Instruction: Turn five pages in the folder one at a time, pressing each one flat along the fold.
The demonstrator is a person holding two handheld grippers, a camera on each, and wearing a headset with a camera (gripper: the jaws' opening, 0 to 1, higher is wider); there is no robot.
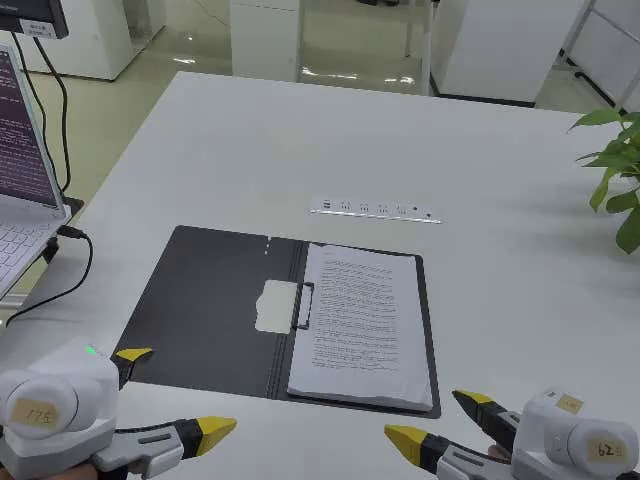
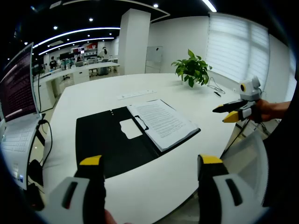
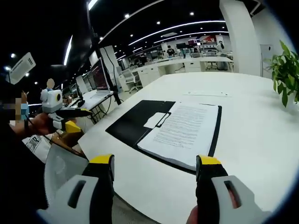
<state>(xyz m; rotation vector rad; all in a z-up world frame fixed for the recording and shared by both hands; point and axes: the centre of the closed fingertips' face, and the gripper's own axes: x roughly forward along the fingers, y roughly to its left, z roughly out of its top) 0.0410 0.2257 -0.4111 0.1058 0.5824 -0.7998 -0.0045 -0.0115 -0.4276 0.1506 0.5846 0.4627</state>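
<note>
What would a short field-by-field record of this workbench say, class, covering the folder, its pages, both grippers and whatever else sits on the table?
folder: black, lying open on the white table
pages: printed stack, flat on the folder's right half
left gripper: open, at the near edge, holding nothing
right gripper: open, at the near edge, holding nothing
laptop: open, at the table's left edge
socket strip: beyond the folder
plant: far right

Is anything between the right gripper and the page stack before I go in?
Nothing visible. The right gripper, fingers open, is at the near edge of the table. Only bare surface lies between it and the page stack in the open folder.
</note>
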